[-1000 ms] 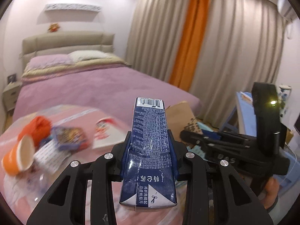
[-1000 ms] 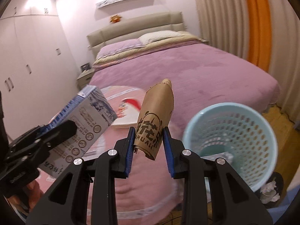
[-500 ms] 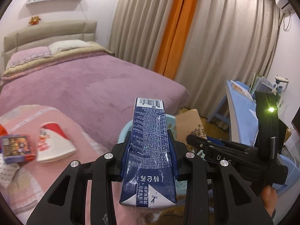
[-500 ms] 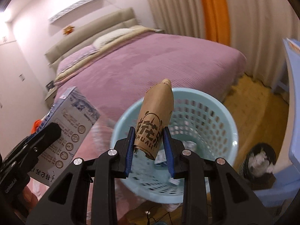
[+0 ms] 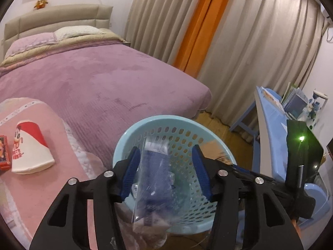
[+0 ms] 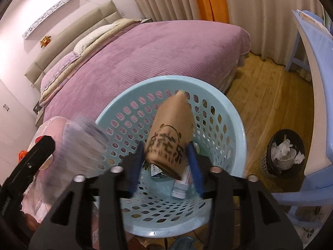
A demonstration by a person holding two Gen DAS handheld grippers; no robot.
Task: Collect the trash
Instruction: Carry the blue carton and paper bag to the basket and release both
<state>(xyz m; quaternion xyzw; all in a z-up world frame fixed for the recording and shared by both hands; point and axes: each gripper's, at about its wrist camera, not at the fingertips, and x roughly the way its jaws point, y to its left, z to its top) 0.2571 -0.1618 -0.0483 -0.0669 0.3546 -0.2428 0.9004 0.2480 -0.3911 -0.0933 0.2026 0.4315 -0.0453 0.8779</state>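
My left hand-held gripper hangs over the blue basket, jaws opening. The blue carton, blurred, lies between the pads with gaps on both sides, above the basket's opening. My right hand-held gripper is over the same basket, jaws opening. The brown paper cup sits between the pads, touching neither, inside the rim. A white bottle lies on the basket's floor. A paper cup rests left of the basket.
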